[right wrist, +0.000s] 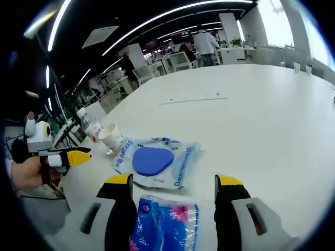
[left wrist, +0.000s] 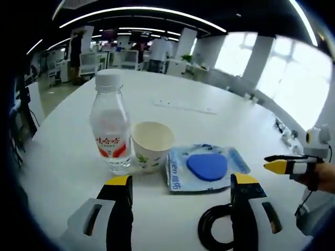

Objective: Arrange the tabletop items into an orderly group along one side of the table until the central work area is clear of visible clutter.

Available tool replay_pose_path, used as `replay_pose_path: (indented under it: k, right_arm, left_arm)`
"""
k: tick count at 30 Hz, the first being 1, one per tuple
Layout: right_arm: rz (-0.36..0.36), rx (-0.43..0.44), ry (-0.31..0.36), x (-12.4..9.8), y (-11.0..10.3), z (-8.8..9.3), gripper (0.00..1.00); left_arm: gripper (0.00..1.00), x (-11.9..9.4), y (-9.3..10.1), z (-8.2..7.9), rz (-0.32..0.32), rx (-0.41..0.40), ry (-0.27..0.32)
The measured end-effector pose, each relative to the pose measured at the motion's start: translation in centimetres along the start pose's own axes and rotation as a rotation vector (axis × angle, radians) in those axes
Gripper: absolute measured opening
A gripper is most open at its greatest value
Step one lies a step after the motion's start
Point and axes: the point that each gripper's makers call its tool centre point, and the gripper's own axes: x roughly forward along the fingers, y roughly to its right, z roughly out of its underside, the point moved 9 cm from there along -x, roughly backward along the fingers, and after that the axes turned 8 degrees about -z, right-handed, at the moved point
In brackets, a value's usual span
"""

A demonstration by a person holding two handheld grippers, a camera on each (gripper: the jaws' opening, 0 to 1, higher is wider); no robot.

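In the left gripper view a water bottle [left wrist: 110, 123], paper cup [left wrist: 152, 145] and blue wipes pouch [left wrist: 205, 167] sat clustered at centre frame on the white table [left wrist: 225, 125]. The left gripper [left wrist: 181, 189] stood wide, holding nothing. In the right gripper view the right gripper [right wrist: 172, 188] was wide around a tissue pack [right wrist: 165, 225] at the bottom

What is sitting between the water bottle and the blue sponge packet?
A white paper cup stands between the water bottle and the sponge packet, seen in the left gripper view.
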Motion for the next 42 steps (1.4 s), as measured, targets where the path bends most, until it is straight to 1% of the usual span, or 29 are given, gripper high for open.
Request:
replay_pose_path:
  k: [4, 7, 13, 15, 16, 19, 21, 23, 28, 33, 38, 41, 42]
  right_arm:
    - [-0.002, 0.0, 0.003, -0.4, 0.0, 0.1, 0.6]
    - [-0.001, 0.003, 0.005, -0.4, 0.2, 0.3, 0.6]
    - [0.008, 0.025, 0.005, -1.2, 0.5, 1.0, 0.59]
    - [0.01, 0.037, 0.011, -1.3, 0.6, 1.2, 0.59]
    - [0.012, 0.042, 0.012, -1.4, 0.7, 1.4, 0.59]
    - [0.019, 0.049, 0.012, -2.1, 0.8, 1.8, 0.59]
    - [0.031, 0.066, 0.013, -2.6, 1.2, 2.1, 0.58]
    - [0.035, 0.08, 0.019, -2.8, 1.3, 2.3, 0.58]
    - [0.058, 0.096, 0.014, -4.0, 2.0, 3.3, 0.58]
    - [0.082, 0.128, 0.022, -4.9, 2.8, 4.4, 0.58]
    - [0.104, 0.16, 0.028, -5.7, 2.9, 5.4, 0.57]
    - [0.111, 0.18, 0.028, -6.1, 2.9, 6.0, 0.57]
    - [0.112, 0.193, 0.033, -6.2, 2.9, 6.3, 0.57]
  left_arm:
    - [0.72, 0.0, 0.2, -0.3, 0.007, 0.017, 0.002]
    - [0.73, -0.1, 0.9, -0.6, 0.011, 0.032, 0.009]
    - [0.73, -0.3, 1.7, -0.6, 0.032, 0.066, 0.007]
    - [0.73, -0.6, 2.7, -0.3, 0.049, 0.08, 0.004]
    - [0.72, -0.5, 2.7, -0.3, 0.054, 0.081, 0.002]
    - [0.72, -0.1, 2.8, -0.2, 0.071, 0.073, -0.013]
    - [0.72, -0.2, 3.3, -0.1, 0.087, 0.076, -0.025]
    - [0.71, 0.1, 3.6, -0.2, 0.102, 0.079, -0.03]
    - [0.69, 0.5, 4.5, 0.4, 0.142, 0.064, -0.06]
    - [0.66, 0.8, 5.5, 0.9, 0.182, 0.083, -0.082]
    - [0.65, 1.4, 6.2, 1.3, 0.214, 0.09, -0.103]
    - [0.64, 1.7, 6.5, 1.4, 0.23, 0.115, -0.117]
    - [0.64, 1.6, 6.9, 1.6, 0.24, 0.128, -0.123]
